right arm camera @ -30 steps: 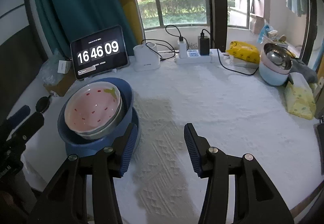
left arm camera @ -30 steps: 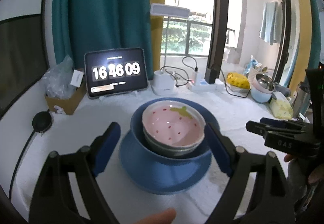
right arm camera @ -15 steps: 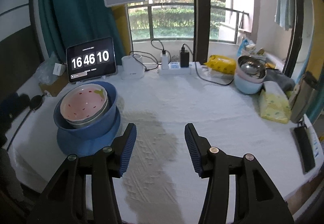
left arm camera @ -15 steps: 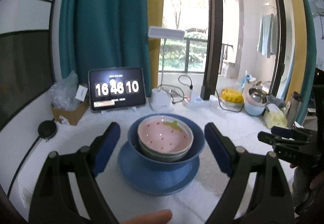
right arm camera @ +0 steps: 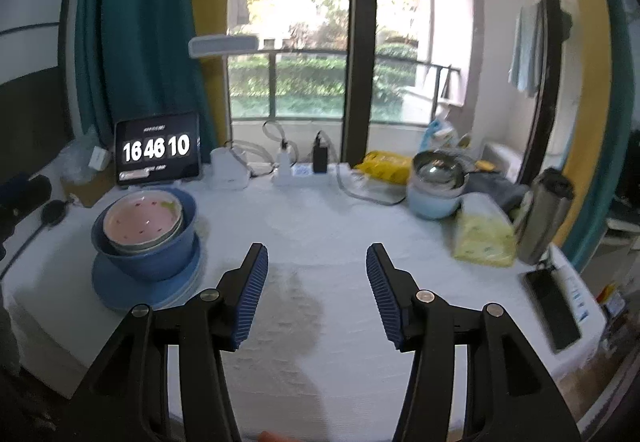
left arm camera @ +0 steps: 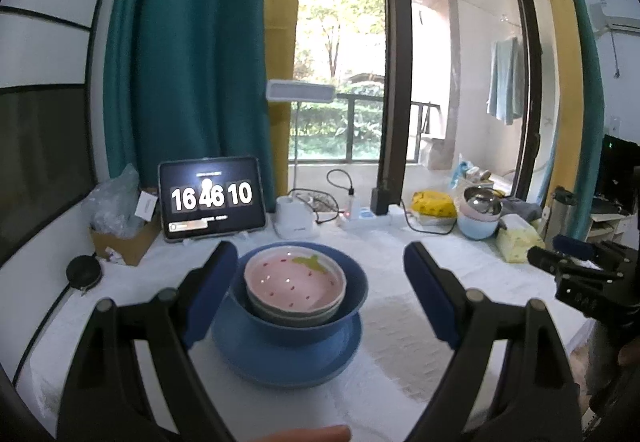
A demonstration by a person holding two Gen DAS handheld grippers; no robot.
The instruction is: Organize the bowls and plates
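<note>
A pink strawberry-pattern bowl [left arm camera: 295, 279] sits nested in a grey bowl, inside a blue bowl [left arm camera: 352, 290], on a blue plate [left arm camera: 280, 358] on the white table. The stack also shows at the left of the right wrist view: pink bowl [right arm camera: 141, 219], blue bowl [right arm camera: 148, 262], plate [right arm camera: 120, 290]. My left gripper [left arm camera: 316, 294] is open and empty, held back from the stack, its fingers framing it. My right gripper [right arm camera: 316, 286] is open and empty above the table's middle, to the right of the stack.
A tablet clock [left arm camera: 212, 198], cardboard box [left arm camera: 120, 238], lamp base [left arm camera: 294, 218] and power strip [left arm camera: 360, 216] stand at the back. Pastel bowls with a steel bowl [right arm camera: 436, 182], a tissue pack [right arm camera: 482, 236], a flask [right arm camera: 544, 214] and a phone [right arm camera: 554, 314] stand at the right.
Both grippers have pulled back and risen away from the table. The bowl stack looks smaller and farther in both views. The stack has not moved.
</note>
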